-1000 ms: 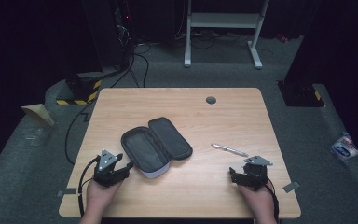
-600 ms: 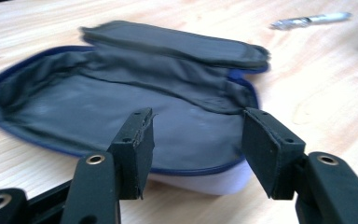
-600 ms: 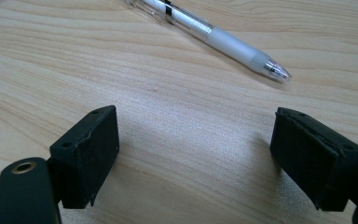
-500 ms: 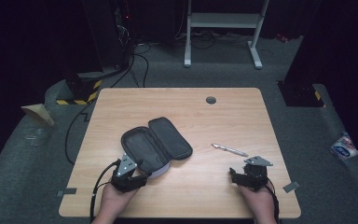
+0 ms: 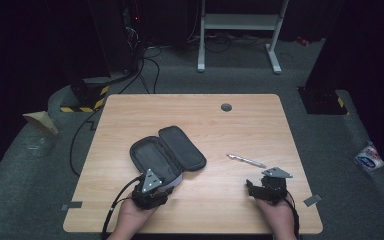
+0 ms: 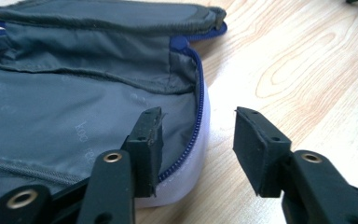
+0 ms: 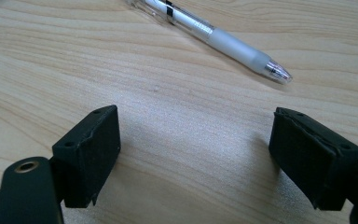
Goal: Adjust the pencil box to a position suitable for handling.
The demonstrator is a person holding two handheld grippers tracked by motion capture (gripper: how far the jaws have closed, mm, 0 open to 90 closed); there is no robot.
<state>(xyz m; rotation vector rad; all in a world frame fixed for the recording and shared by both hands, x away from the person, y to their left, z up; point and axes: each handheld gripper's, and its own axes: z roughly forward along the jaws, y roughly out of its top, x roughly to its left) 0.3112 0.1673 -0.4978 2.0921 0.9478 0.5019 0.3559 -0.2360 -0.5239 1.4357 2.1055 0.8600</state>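
High view: wooden table, open grey pencil case lying left of centre, lid flap folded back toward the right. Left gripper sits at the case's near end, grey three-cornered plate on top, cable trailing off to the table's near edge, hand behind it at the bottom of frame. Right gripper rests near the right front of the table, well apart from the case. Pen lies on bare wood between case and right gripper, just beyond the right gripper. Small dark round grommet near the table's far edge. Jaw gaps too small to read from up here.

Left gripper view: gives the detail the high view lacks. Jaws have just been closing, still apart. Left gripper straddles the case's near rim: one pad inside over the grey lining, the other outside over bare wood. The white outer wall and blue zipper run between the pads. The outside pad clearly stands off the wall; the inside pad is close to the zipper edge, contact cannot be told. Pencil case interior looks empty where visible; faint printed text on the lining, unreadable.

Right gripper view: right gripper jaws wide apart, nothing between them, just wood grain. Pen lies ahead, clear barrel, frosted grip, tip pointing right, not touched.
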